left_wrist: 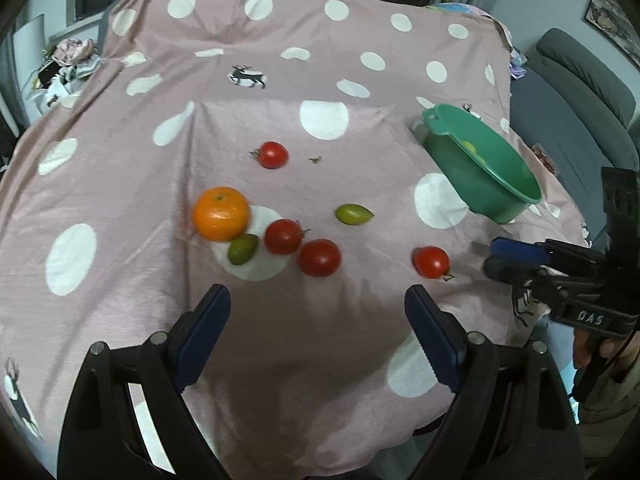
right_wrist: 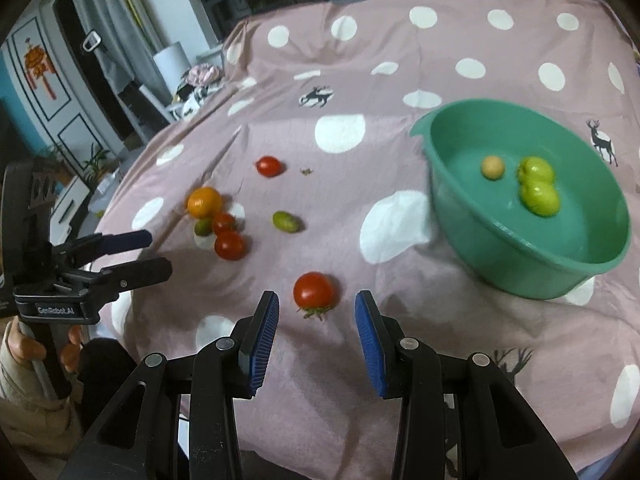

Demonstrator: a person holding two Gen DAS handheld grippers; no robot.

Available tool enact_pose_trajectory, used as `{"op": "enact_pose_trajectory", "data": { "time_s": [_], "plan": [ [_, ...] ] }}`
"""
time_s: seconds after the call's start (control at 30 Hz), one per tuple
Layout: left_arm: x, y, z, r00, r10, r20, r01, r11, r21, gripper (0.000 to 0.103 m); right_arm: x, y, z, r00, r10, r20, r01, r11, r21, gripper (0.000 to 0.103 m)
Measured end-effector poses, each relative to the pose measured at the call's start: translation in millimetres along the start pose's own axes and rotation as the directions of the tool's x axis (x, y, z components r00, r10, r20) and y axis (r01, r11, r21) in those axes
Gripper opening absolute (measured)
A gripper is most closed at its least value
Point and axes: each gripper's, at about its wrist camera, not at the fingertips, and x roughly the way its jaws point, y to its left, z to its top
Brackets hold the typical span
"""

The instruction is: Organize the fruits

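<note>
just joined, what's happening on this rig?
A person is sorting fruit into a green basin, which already holds two green fruits and a small tan one. The right hand-held gripper is open, lined up on a loose tomato. The left hand-held gripper is open and empty, short of the orange cluster.

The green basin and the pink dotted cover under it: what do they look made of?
The round green basin looks like moulded plastic: smooth, slightly glossy wall, thin rolled rim, moulded tab. The pink polka-dot cover looks like woven fabric, matte, with creases and draped folds; the fibre type can't be told.
</note>
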Motion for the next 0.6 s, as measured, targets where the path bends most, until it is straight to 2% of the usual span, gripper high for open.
{"op": "enact_pose_trajectory", "data": {
  "time_s": [0.17,0.43,0.6],
  "plan": [
    [11.5,-2.2,-0.6,0.999,-0.041,-0.020,0.041,0.999,-0.005,0.086,15.7,2.6,-0.7,0.999,0.004,-0.039,-0.004,1.000,-0.005,0.040],
    [29.0,-1.5,5.5,0.994,-0.100,-0.045,0.099,0.995,-0.035,0.074,33.8,1.1,2.4,0.997,0.008,-0.073,-0.009,1.000,-0.010,0.040],
    [38.4,-2.0,10.0,0.993,-0.103,-0.057,0.101,0.994,-0.037,0.071,40.4,-0.8,6.2,0.996,0.019,-0.083,-0.021,1.000,-0.016,0.040]
  ]
}}
